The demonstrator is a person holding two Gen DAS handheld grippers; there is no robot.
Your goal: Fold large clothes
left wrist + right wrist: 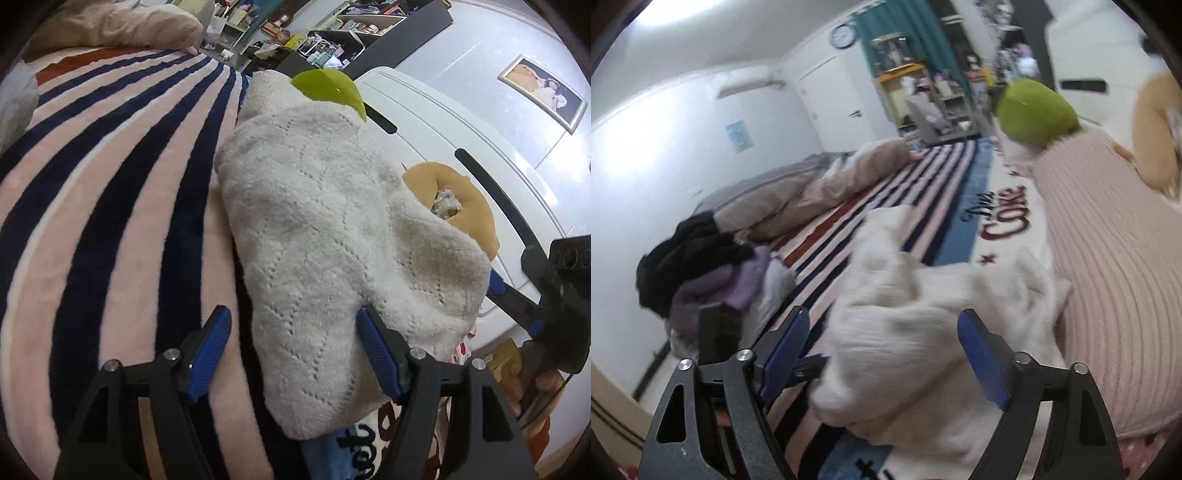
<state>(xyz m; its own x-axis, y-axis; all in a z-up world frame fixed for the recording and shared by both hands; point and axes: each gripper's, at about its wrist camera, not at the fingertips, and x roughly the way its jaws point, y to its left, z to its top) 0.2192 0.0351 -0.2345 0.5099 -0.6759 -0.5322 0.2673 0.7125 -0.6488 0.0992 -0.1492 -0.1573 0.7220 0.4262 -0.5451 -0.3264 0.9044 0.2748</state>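
Note:
A cream knitted sweater (325, 236) lies bunched on the striped bed cover (110, 192). My left gripper (291, 332) is open, its blue fingers (210, 347) on either side of the sweater's near edge, holding nothing. The right gripper shows at the right edge of the left wrist view (517, 295), by the sweater's far side. In the right wrist view the sweater (923, 325) is blurred and lies between the open fingers of my right gripper (886, 339). Whether the pads touch the cloth I cannot tell.
A pink ribbed pillow (1115, 258), a green cushion (1038, 110) and a tan plush (465, 199) lie by the white headboard (461, 122). A beige duvet (798, 199) and a pile of black and purple clothes (701, 266) lie on the bed's far side.

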